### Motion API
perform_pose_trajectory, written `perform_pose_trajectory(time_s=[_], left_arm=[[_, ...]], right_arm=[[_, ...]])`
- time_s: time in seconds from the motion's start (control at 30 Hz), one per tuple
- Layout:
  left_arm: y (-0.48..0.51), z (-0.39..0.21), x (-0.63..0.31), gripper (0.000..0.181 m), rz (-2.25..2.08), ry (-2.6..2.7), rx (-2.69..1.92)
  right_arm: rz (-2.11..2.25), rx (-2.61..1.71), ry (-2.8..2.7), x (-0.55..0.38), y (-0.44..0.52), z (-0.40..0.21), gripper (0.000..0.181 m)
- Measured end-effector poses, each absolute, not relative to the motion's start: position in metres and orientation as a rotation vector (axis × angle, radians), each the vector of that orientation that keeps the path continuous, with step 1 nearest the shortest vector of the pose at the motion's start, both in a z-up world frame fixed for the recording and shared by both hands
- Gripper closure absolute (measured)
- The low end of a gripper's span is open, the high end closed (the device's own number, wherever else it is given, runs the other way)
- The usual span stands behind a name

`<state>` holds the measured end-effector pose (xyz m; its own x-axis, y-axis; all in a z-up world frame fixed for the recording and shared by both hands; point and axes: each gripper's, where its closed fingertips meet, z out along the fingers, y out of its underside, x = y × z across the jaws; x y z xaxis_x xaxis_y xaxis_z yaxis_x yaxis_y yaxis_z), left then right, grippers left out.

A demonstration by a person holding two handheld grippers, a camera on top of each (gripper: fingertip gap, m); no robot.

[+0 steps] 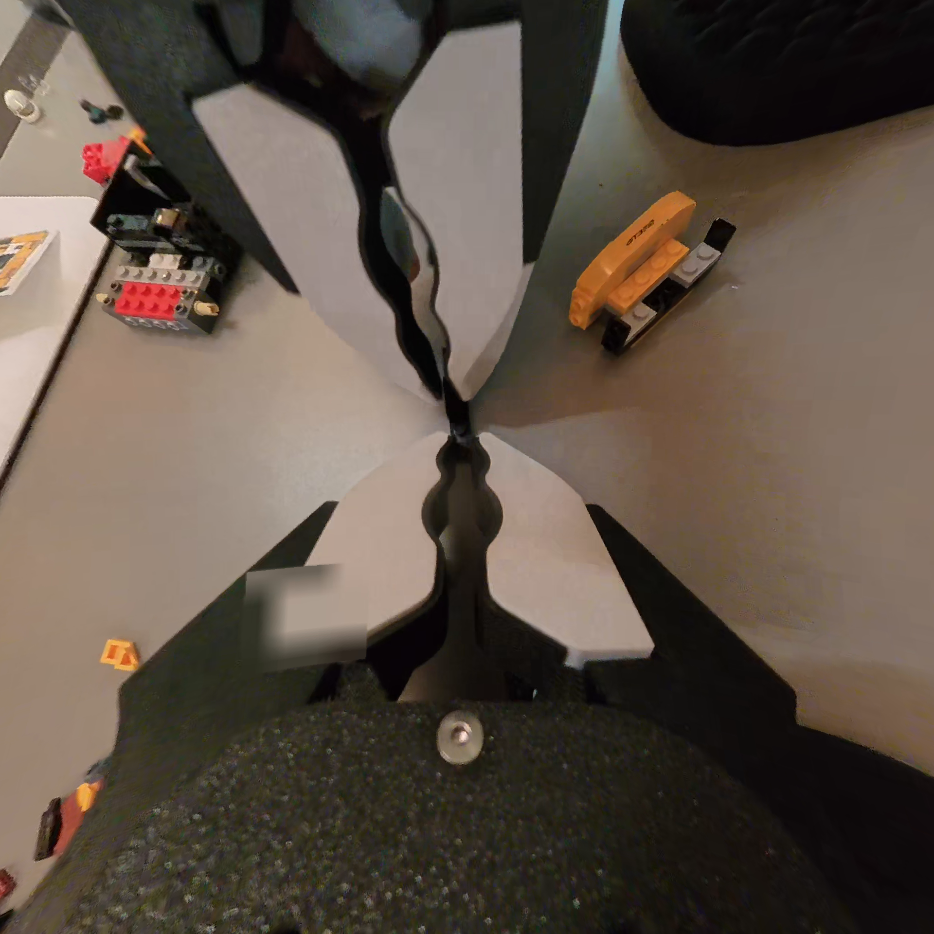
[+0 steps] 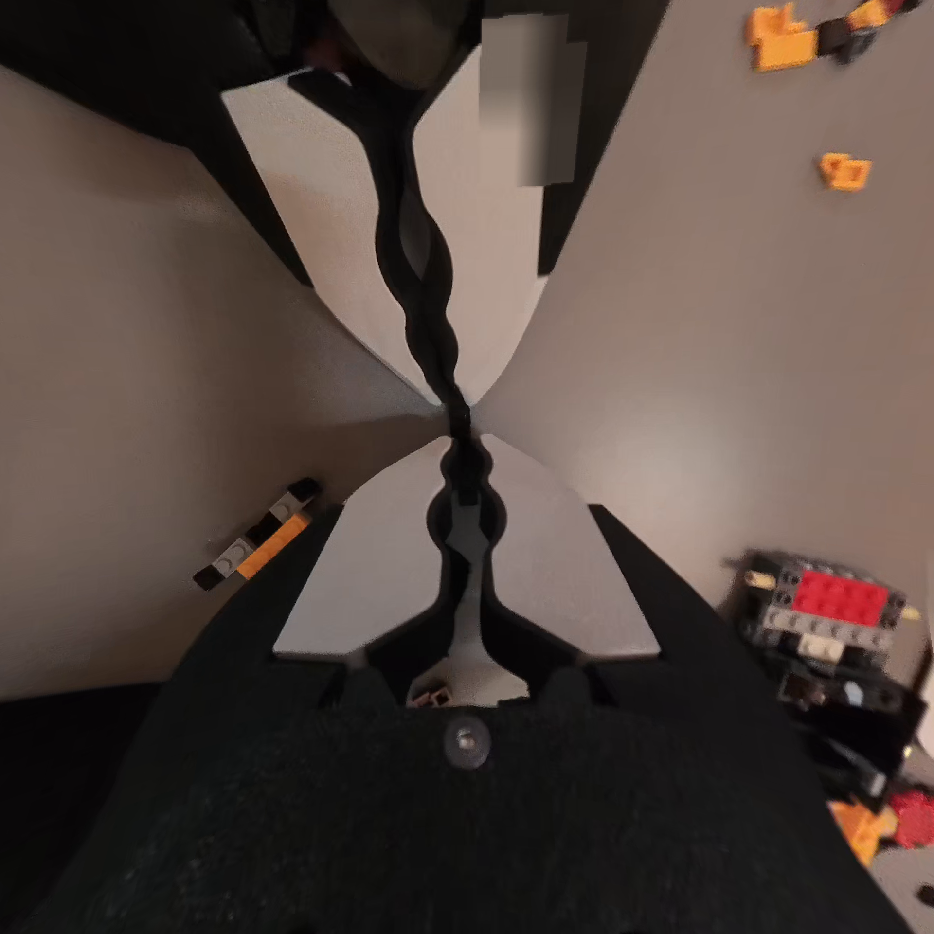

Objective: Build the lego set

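Observation:
My two grippers meet tip to tip over the grey table. My left gripper comes in from the bottom of the left wrist view, jaws shut, and my right gripper does the same in the right wrist view. A small black lego piece is pinched where the tips meet; it also shows in the right wrist view. Which gripper bears it I cannot tell. An orange, grey and black sub-build lies to the right. A black chassis with a red plate lies to the left.
A small orange piece lies at the lower left, with loose pieces below it. A booklet lies on a white sheet at the left edge. A black bag sits at the top right. Orange pieces lie at the right. The grippers are tip to tip, or close to it.

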<state>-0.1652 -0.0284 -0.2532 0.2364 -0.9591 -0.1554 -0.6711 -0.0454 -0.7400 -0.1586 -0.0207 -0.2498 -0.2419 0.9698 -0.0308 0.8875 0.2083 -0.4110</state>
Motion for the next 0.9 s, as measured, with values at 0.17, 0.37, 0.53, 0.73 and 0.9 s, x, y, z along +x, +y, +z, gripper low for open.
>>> perform_pose_trajectory(time_s=[0.17,0.37,0.53,0.73,0.9], left_arm=[[-0.025,-0.252,-0.166,0.176,-0.39,1.541,-1.699],[-0.015,-0.223,-0.161,0.175,-0.06,1.541,-1.373],[-0.013,-0.186,-0.156,0.175,0.283,1.483,-1.057],[-0.017,-0.174,-0.151,0.175,0.45,1.473,-0.894],[-0.021,-0.169,-0.15,0.176,0.471,1.462,-0.851]], right_arm=[[0.644,-1.688,-1.938,-0.139,-0.019,-0.232,0.156],[0.644,-1.617,-1.757,-0.13,-0.01,-0.236,0.146],[0.716,-1.399,-1.685,-0.144,-0.014,-0.206,0.147],[0.952,-1.354,-1.497,-0.145,-0.016,-0.179,0.158],[1.033,-1.345,-1.444,-0.147,-0.019,-0.169,0.171]])
